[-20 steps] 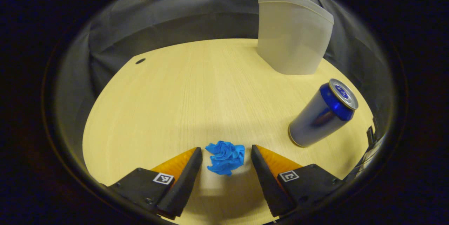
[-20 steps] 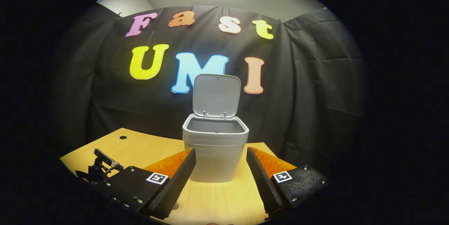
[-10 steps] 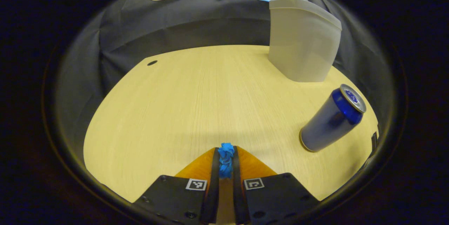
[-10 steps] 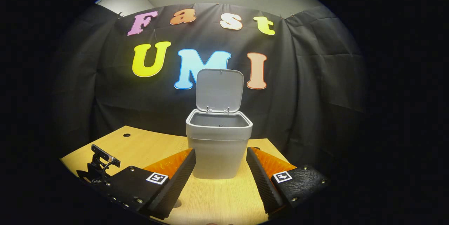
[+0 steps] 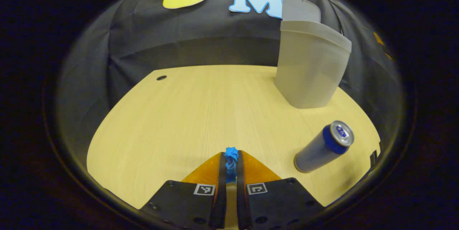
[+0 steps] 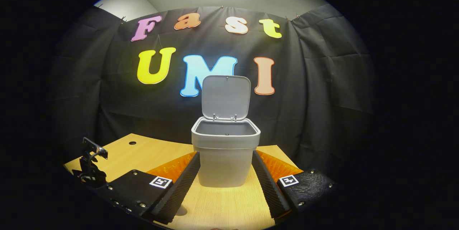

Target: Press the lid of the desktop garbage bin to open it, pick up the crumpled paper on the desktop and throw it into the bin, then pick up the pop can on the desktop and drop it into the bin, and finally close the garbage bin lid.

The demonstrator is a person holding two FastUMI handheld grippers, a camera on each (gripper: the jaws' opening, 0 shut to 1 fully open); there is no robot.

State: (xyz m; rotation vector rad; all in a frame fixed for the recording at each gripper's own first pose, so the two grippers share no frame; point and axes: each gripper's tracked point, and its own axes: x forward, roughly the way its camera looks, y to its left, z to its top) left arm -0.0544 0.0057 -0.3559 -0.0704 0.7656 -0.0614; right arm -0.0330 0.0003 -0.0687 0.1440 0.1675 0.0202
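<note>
At the near edge of the left gripper view, the left hand-held gripper (image 5: pixel 230 172) is closed on the paper (image 5: pixel 231 161), both fingers pressing the blue wad flat between them, apparently just above the bench (image 5: pixel 200 115). Step in hand, as judged: paper grasped, carry to the bin not yet made. To the right and a little farther off, the can (image 5: pixel 322 147) stands on the bench, well apart from the paper; its top shows a small mark too blurred to read, and no brand can be made out. Farthest, at the bench's rear right, stands the bin (image 5: pixel 310 68) with its lid (image 6: pixel 226 96) raised upright. In the right gripper view the right hand-held gripper (image 6: pixel 225 183) is wide and empty, its fingers framing the bin without visibly touching. Next move calls for lifting the paper above the rim, centring it over the opening, then releasing. Square coded markers sit on the fingers; no legible label appears on the bin.
</note>
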